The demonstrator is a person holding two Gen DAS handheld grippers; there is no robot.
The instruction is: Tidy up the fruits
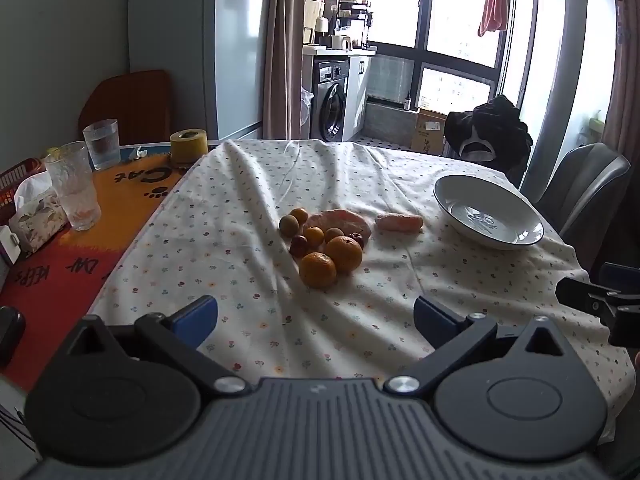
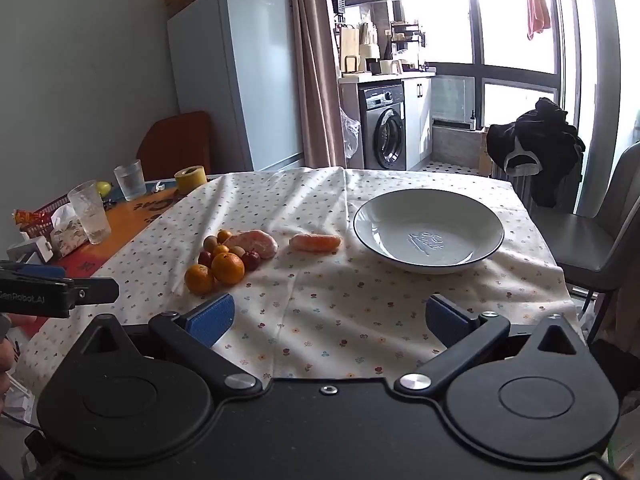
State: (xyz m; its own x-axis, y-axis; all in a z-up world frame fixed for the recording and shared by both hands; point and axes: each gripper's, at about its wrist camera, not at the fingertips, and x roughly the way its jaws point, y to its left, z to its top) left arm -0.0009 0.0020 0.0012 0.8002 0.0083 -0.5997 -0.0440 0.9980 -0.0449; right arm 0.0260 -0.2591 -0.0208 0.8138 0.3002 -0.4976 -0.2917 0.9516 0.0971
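We take the wide white bowl (image 2: pixel 428 232) as our mark: glazed, shallow, empty, sitting on the wrinkled floral tablecloth (image 2: pixel 320 320). Left of it lies one peeled segment (image 2: pixel 315 242), and further left the fruit pile (image 2: pixel 228 256): round smooth oranges, peeled soft citrus, small glossy red and brown fruits. We judge the round ones may roll along cloth folds if nudged, and soft segments may bruise. Left gripper (image 1: pixel 316 316) and right gripper (image 2: pixel 330 318) hover nearer than the bowl, jaws wide apart, empty.
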